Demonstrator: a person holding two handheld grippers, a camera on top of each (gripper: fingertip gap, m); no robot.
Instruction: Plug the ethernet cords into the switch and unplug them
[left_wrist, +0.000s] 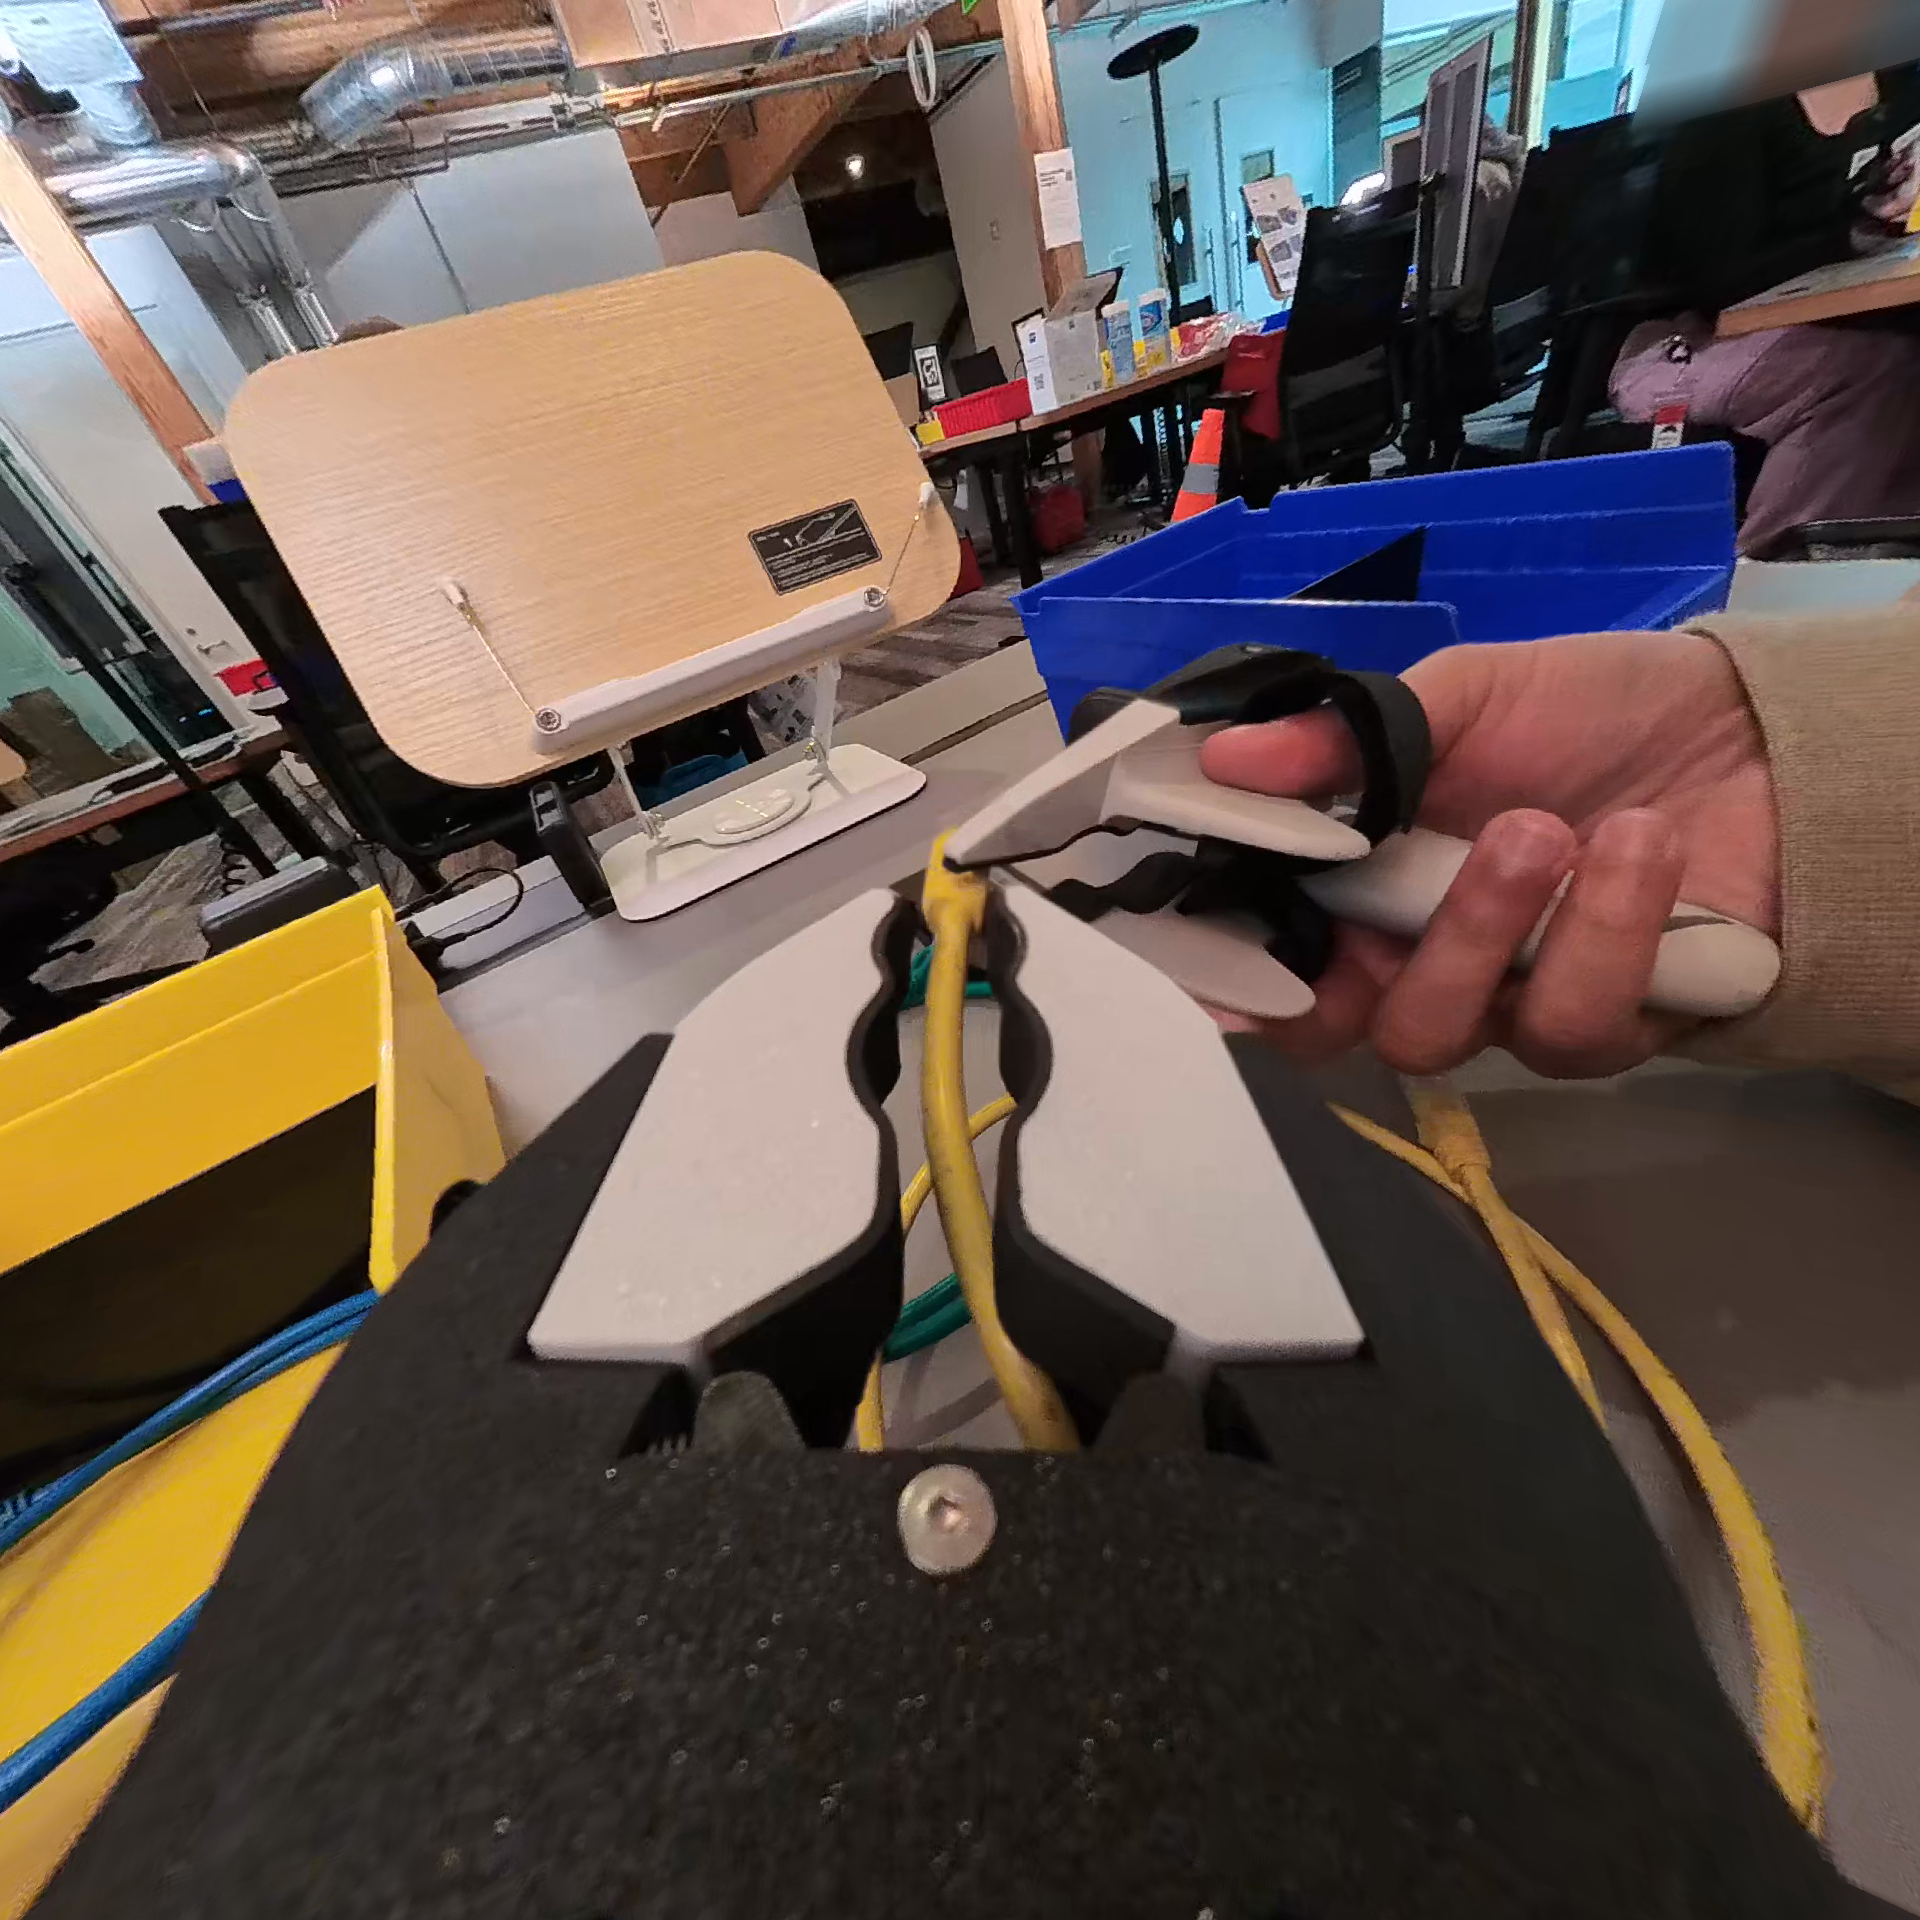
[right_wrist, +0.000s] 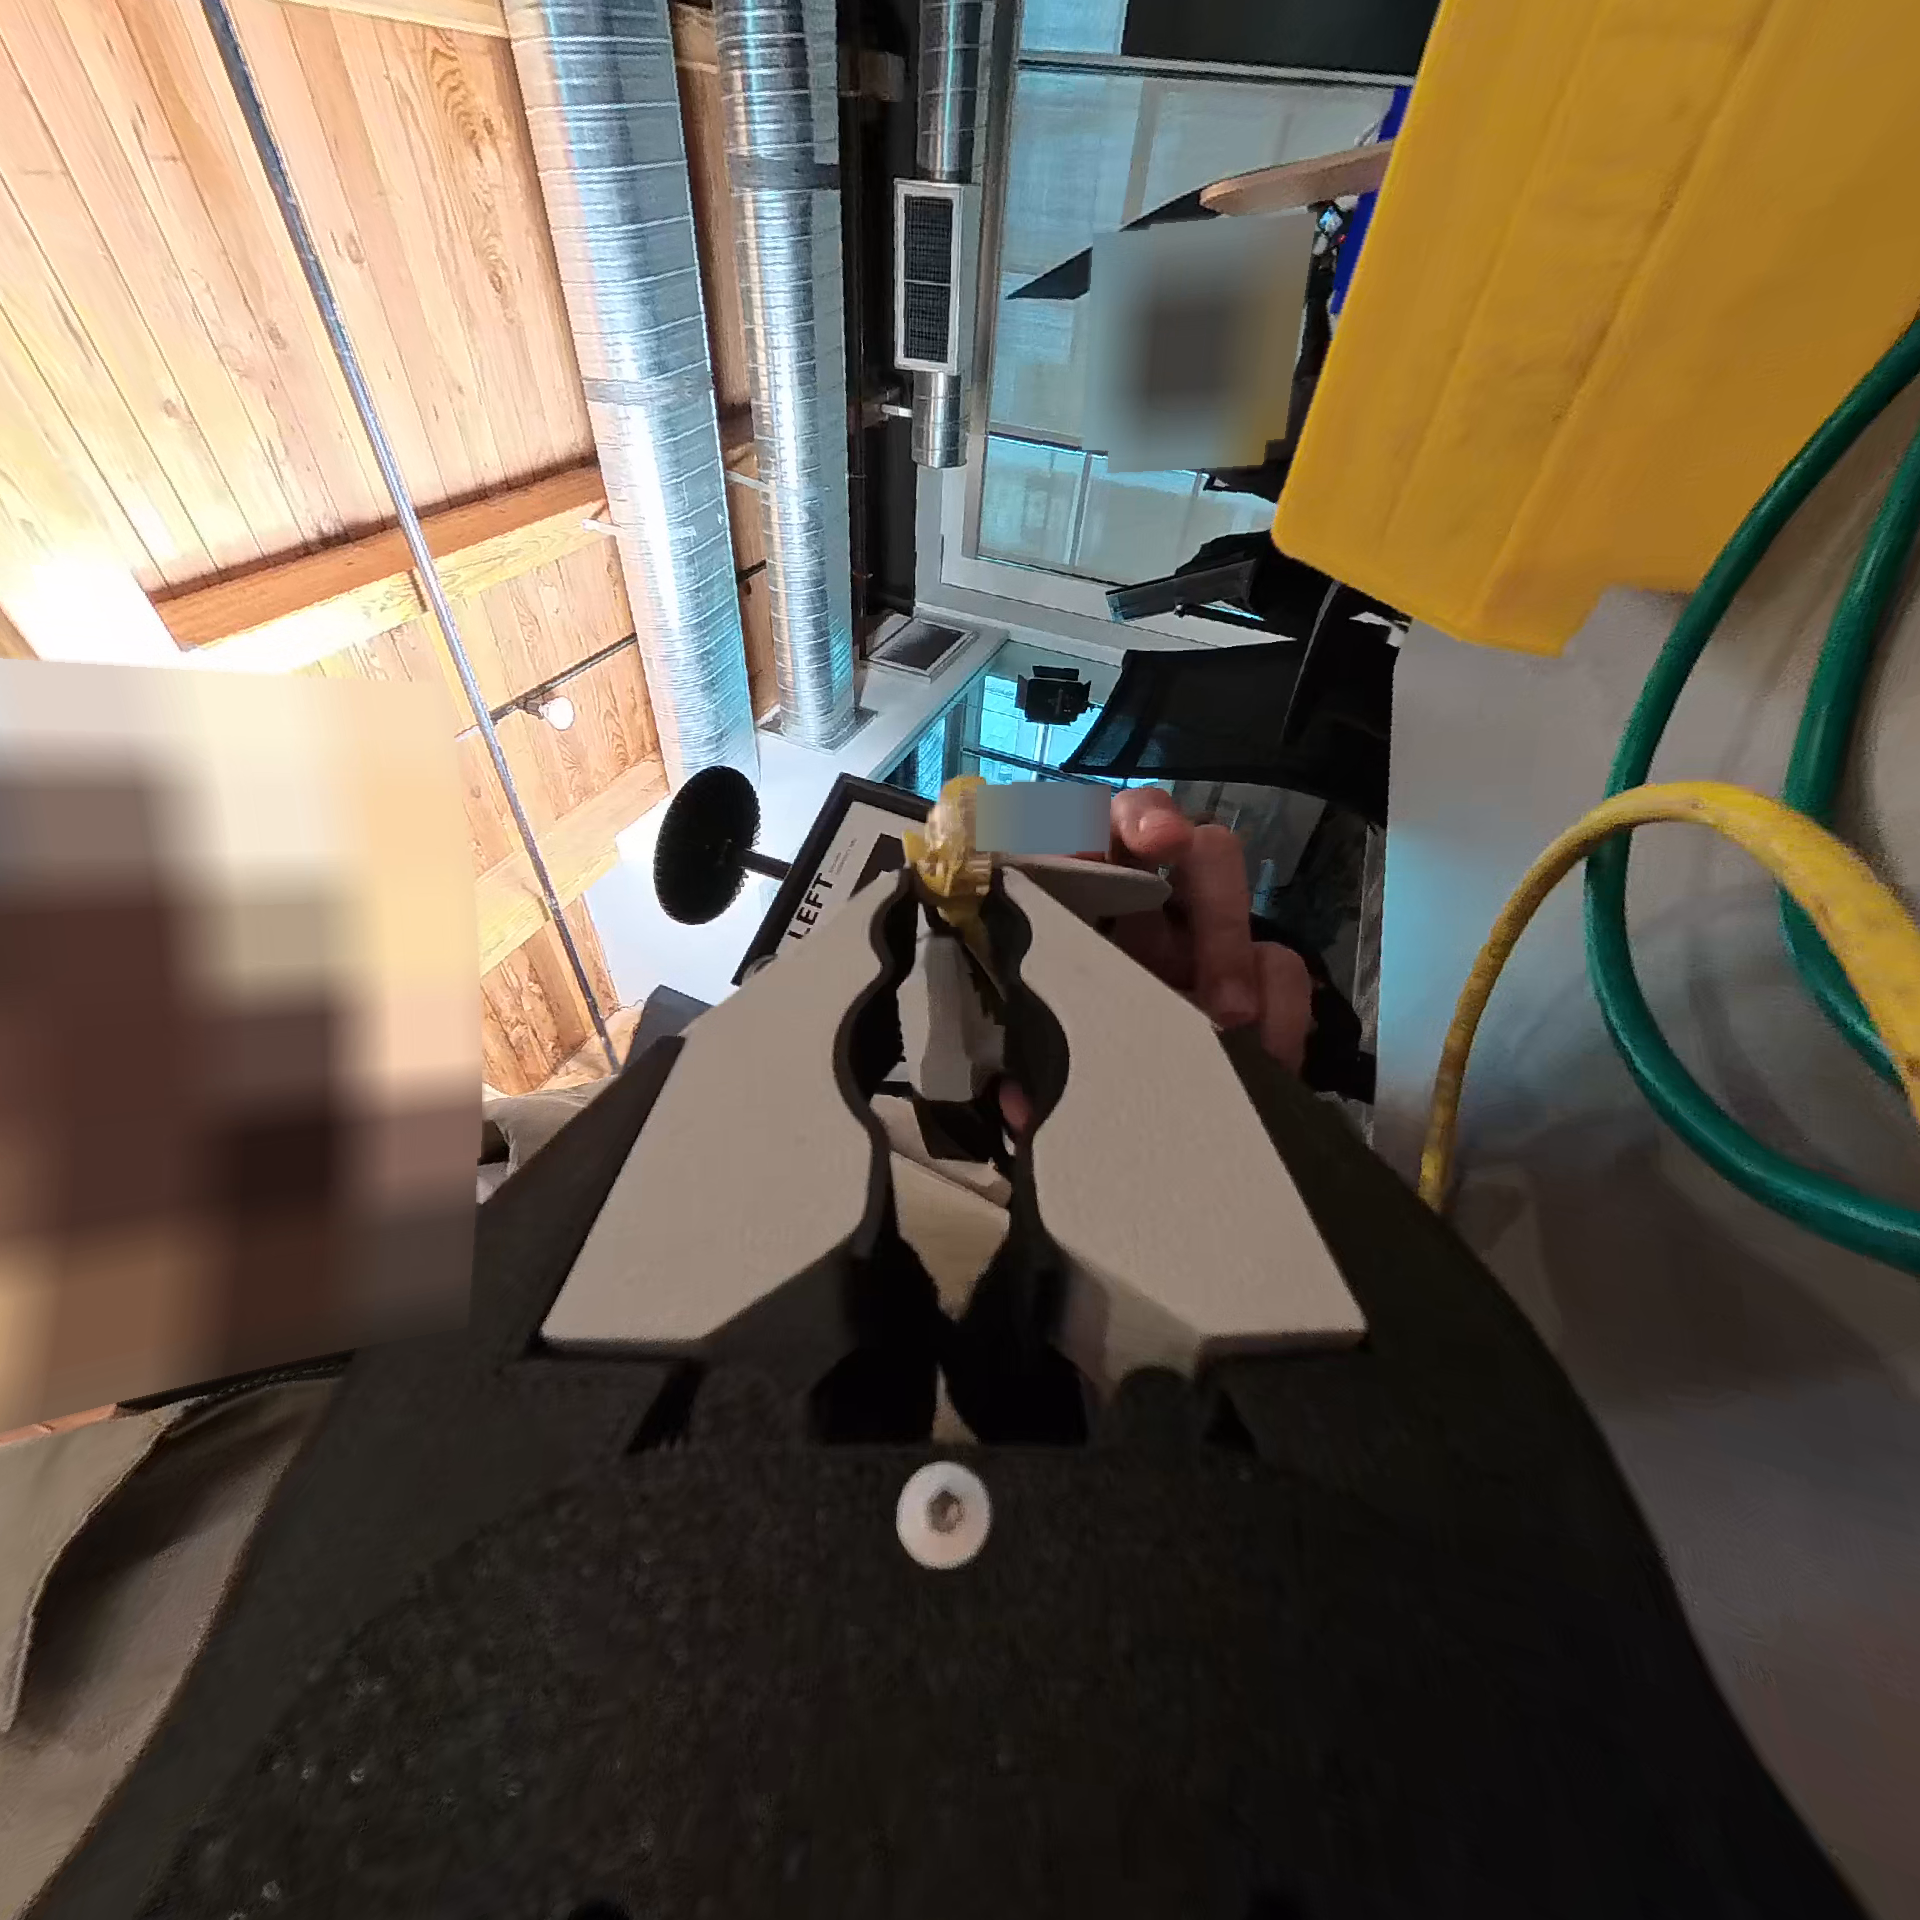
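Pinching the yellow cord (left_wrist: 951, 1049) near its plug, the left gripper (left_wrist: 951, 914) held it at twelve o'clock; the right gripper (right_wrist: 948, 883) nipped the plug (right_wrist: 951, 842). Light, limp; better taken at the stiff boot.

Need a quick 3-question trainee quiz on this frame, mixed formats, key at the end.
1. True or false: the left claw is shut on the yellow ethernet cord.
2. Multiple choice: the right claw meets that cord at A) its connector end B) its middle C) nowhere.
3. Fill in: behind the hand holding the right claw stands a ____ bin.

Key: 1 true; 2 A; 3 blue.
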